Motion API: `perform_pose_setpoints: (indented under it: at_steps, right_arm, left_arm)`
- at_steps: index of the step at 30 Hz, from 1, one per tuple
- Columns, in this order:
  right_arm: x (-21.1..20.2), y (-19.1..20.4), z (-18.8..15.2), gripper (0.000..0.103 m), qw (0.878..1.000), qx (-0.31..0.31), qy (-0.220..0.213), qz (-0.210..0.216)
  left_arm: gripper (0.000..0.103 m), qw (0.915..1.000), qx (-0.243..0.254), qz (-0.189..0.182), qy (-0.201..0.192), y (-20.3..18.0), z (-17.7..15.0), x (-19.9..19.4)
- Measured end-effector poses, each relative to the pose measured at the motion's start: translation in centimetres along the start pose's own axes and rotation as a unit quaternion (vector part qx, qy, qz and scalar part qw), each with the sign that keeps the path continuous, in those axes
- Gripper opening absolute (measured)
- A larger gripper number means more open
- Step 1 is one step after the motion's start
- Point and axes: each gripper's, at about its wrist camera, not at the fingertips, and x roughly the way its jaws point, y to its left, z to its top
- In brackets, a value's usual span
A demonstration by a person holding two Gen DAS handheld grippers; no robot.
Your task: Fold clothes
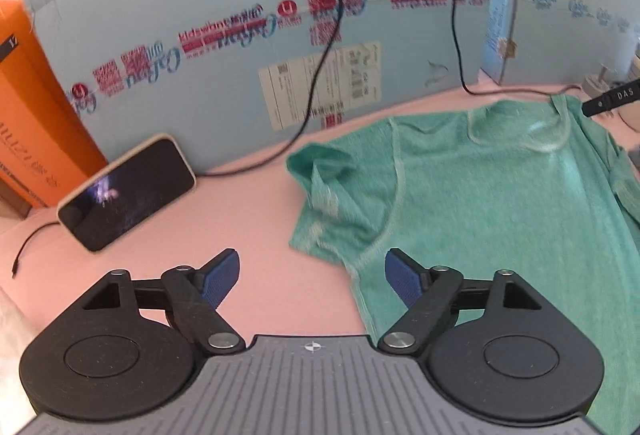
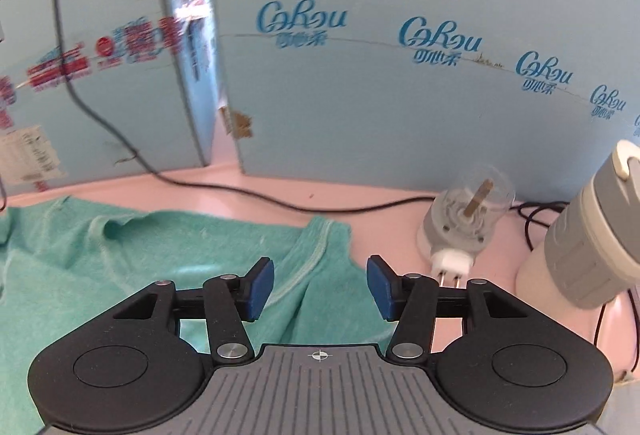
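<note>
Two hand-held grippers, left hand-held gripper (image 1: 312, 277) and right hand-held gripper (image 2: 320, 287), open-jawed over one green T-shirt (image 1: 480, 191).

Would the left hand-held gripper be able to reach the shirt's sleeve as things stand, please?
Probably yes: the left hand-held gripper is open and empty, and the sleeve of the green shirt lies flat just ahead with only bare pink table between.

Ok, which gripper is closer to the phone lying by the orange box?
Left. The left gripper hangs open over the pink table, with the phone just ahead to its left. The right gripper is open over the green shirt's far side; no phone in its view.
</note>
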Motion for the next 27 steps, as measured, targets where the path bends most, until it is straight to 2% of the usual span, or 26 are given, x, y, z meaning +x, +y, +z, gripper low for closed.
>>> perform_pose_setpoints:
  at_steps: [2,9,15,20,23,24,27]
  right_arm:
    - [-0.9,0.7,-1.3,0.059,1.0,-0.005,0.007,0.006]
    - [-4.4,3.5,-6.8,0.059,0.997,-0.049,0.047,0.031]
    - [-4.3,4.4,-10.8,0.059,0.993,-0.082,0.09,0.005]
    - [-4.4,3.7,-11.5,0.057,0.996,-0.053,0.075,0.013]
    - [-4.5,3.6,-11.5,0.041,0.997,-0.045,0.069,0.008]
    - [-4.6,3.5,-11.5,0.03,0.997,-0.044,0.068,0.007]
    - [-4.7,3.1,-11.4,0.015,0.997,-0.042,0.067,-0.002]
  left_arm:
    - [0.08,0.9999,0.0,-0.008,0.011,-0.5,-1.3,-0.5]
    - [0.083,0.9981,-0.025,-0.036,0.042,-2.0,-5.4,-2.9]
    - [0.085,0.9935,-0.06,-0.064,0.073,-3.3,-8.3,-3.9]
    - [0.085,0.9905,-0.072,-0.08,0.085,-4.3,-9.6,-4.4]
    - [0.087,0.9903,-0.067,-0.084,0.089,-4.7,-9.9,-4.6]
    - [0.088,0.9901,-0.065,-0.084,0.091,-4.9,-10.0,-4.6]
    - [0.089,0.9894,-0.06,-0.086,0.1,-5.3,-10.5,-4.6]
